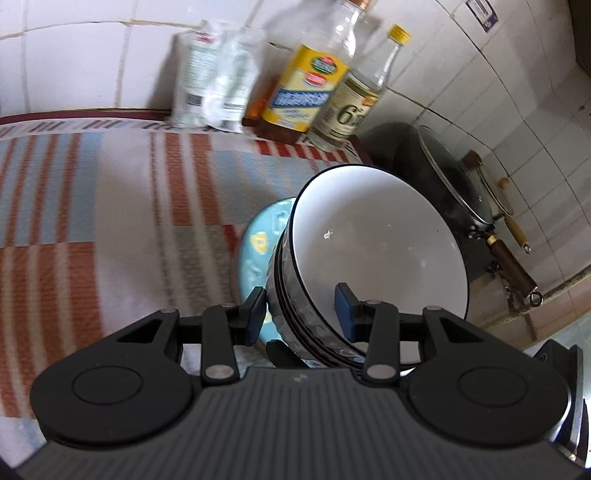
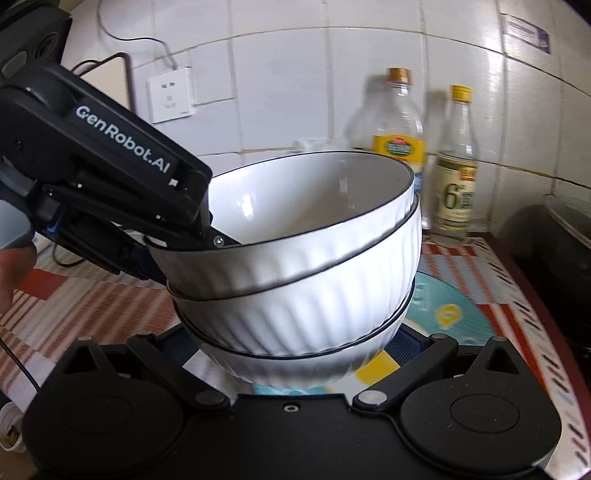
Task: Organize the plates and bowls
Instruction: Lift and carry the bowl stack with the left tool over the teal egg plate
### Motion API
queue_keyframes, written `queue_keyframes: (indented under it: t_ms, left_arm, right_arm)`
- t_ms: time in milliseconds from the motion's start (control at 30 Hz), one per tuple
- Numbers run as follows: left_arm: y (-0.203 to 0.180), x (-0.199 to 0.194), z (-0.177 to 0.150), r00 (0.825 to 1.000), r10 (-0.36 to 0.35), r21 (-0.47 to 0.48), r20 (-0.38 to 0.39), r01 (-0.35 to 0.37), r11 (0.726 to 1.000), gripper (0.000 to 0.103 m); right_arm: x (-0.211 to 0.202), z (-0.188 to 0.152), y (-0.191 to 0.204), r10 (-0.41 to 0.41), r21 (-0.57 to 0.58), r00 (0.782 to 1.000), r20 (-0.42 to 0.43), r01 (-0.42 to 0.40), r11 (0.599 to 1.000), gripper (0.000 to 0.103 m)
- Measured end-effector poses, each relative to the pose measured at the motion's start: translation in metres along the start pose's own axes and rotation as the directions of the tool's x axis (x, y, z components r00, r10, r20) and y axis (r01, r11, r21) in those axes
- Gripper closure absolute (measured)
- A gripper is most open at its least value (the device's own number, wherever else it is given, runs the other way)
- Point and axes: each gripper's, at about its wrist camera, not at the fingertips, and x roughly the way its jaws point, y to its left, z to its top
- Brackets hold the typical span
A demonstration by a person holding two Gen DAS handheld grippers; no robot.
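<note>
At frame centre, the left claw (image 1: 301,314) clamps the rim of the stacked white bowls (image 2: 295,258) above a blue plate (image 1: 258,243); the right claw (image 2: 295,343) straddles the stack's base, spread wide.

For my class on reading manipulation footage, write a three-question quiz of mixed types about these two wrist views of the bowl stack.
1. True or false: the stack of white bowls sits above a blue patterned plate.
2. Multiple choice: where do the left gripper fingers sit? A) on a bottle neck B) either side of the stack's rim, one finger inside the top bowl C) on the pan handle.
3. Fill in: the bottle with the yellow cap stands against the tiled ____.

Key: 1 true; 2 B; 3 wall.
</note>
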Motion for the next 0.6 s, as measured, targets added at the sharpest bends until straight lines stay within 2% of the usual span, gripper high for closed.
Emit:
queue_keyframes:
  t_ms: [233,600]
  left_arm:
    - [-0.009,0.035,0.008,0.999,-0.033,0.015,-0.037,0.034,0.999,0.064]
    - [-0.015,0.062,0.015,0.998,-0.017,0.022,-0.062,0.018,1.000,0.065]
  right_arm:
    - [0.013,-0.002,-0.027,-0.034,-0.007,0.999,-0.038,0.034,0.999,0.000]
    - [0.028,-0.002,-0.049,-0.026,0.013,0.997,-0.079,0.028,1.000,0.000]
